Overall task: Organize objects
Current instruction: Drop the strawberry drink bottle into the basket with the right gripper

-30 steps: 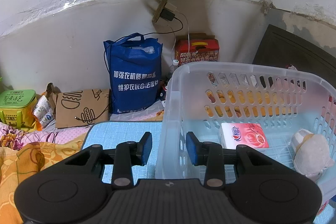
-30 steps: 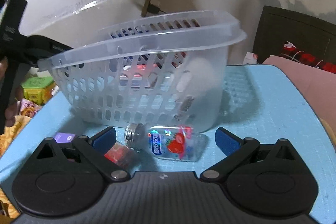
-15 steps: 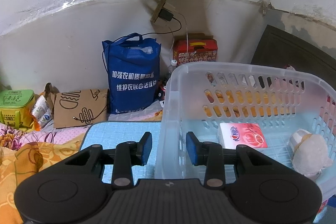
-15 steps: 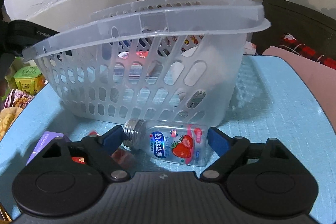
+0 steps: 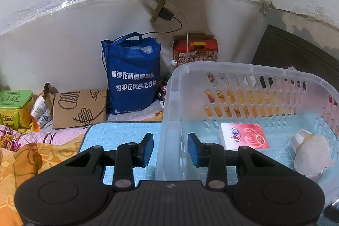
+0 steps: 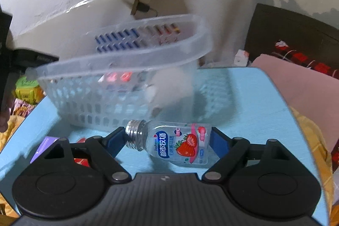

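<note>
A clear plastic basket (image 5: 250, 71) stands on the light blue mat (image 5: 118, 132). Inside lie a pink tissue pack (image 5: 243, 136) and a white plush toy (image 5: 311, 154). My left gripper (image 5: 170, 148) is shut on the basket's near left wall, one finger inside and one outside. In the right wrist view the basket (image 6: 127, 60) is blurred and sits further back. My right gripper (image 6: 167, 139) is shut on a small clear strawberry-label bottle (image 6: 171, 141) with a silver screw neck, held sideways above the mat (image 6: 254, 111).
A purple box (image 6: 43, 146) and a red item (image 6: 81, 160) lie on the mat behind my right gripper's left finger. A blue bag (image 5: 132, 75), a brown paper bag (image 5: 78, 107), a green box (image 5: 14, 105) and a red box (image 5: 195, 50) stand by the wall. Pink bedding (image 6: 300, 86) lies to the right.
My right gripper closed on the strawberry bottle and lifted it off the mat, pulling back from the basket. My left gripper kept its hold on the basket wall.
</note>
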`<control>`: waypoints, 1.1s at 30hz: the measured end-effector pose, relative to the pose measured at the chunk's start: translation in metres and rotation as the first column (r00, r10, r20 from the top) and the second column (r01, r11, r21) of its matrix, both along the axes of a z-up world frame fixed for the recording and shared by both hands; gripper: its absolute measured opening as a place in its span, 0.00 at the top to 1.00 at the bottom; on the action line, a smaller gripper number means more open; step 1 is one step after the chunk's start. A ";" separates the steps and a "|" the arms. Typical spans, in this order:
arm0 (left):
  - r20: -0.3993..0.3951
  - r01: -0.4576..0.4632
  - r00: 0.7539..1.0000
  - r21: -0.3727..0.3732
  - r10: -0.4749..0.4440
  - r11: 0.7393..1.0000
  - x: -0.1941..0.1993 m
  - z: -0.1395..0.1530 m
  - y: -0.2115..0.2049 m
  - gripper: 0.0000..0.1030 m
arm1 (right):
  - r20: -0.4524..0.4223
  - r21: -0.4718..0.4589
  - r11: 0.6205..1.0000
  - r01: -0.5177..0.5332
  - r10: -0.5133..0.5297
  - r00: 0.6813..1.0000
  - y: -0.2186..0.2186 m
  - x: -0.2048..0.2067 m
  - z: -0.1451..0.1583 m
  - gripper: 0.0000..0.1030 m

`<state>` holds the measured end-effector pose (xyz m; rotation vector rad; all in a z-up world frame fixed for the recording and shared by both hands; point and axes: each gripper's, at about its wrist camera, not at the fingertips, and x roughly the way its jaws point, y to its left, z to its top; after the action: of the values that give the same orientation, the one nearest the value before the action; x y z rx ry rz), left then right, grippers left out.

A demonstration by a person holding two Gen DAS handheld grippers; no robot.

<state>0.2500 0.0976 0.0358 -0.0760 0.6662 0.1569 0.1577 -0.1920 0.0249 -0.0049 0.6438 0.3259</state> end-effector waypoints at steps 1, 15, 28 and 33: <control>0.000 -0.001 1.000 0.001 0.001 1.000 0.000 0.000 0.000 0.60 | 0.006 0.005 1.000 0.012 -0.012 1.000 -0.007 -0.001 0.003 0.17; -0.004 -0.017 1.000 -0.004 0.017 1.000 0.000 -0.001 -0.001 0.60 | 0.227 0.055 0.980 0.193 -0.200 0.953 -0.061 -0.014 0.051 0.17; -0.013 -0.005 1.000 -0.038 0.005 0.999 0.001 -0.001 0.002 0.60 | 0.321 0.087 0.994 -0.060 0.029 0.947 0.018 0.008 0.119 0.18; -0.010 0.001 1.000 -0.036 -0.001 0.999 0.001 -0.002 0.003 0.60 | 0.304 0.061 0.993 -0.105 0.082 0.949 0.042 0.039 0.104 0.18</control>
<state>0.2507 0.1002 0.0341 -0.1097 0.6794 0.1446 0.1963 -0.1495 0.1287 -0.0115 0.3284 0.4319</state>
